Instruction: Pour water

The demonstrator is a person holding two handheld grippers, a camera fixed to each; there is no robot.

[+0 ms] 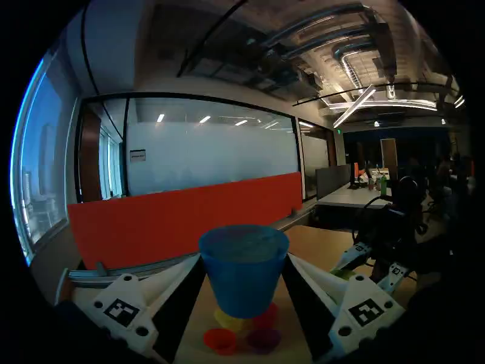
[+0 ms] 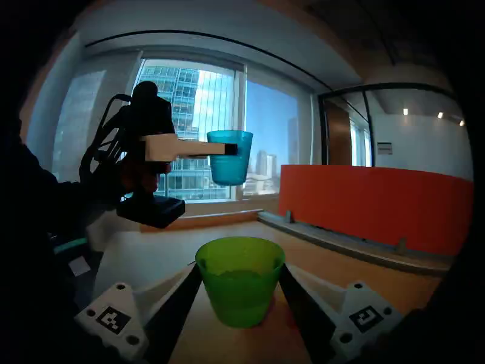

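Note:
My left gripper [image 1: 244, 276] is shut on a blue plastic cup [image 1: 244, 270], held upright well above the wooden table [image 1: 315, 239]. The right gripper view shows that same blue cup [image 2: 230, 156] raised in the air against the window, with the left gripper's finger [image 2: 188, 147] across it. My right gripper [image 2: 240, 290] is shut on a translucent green cup [image 2: 240, 288], upright just above the table [image 2: 145, 255], with some liquid showing low inside it. The right gripper [image 1: 370, 258] appears lower right in the left gripper view.
Small yellow [image 1: 230, 318], red [image 1: 220, 340] and purple cups [image 1: 264, 340] lie on the table under the blue cup. An orange partition [image 1: 182, 221] [image 2: 376, 203] runs along the table's far edge. Large windows [image 2: 182, 121] stand behind. Other desks [image 1: 354, 194] lie far right.

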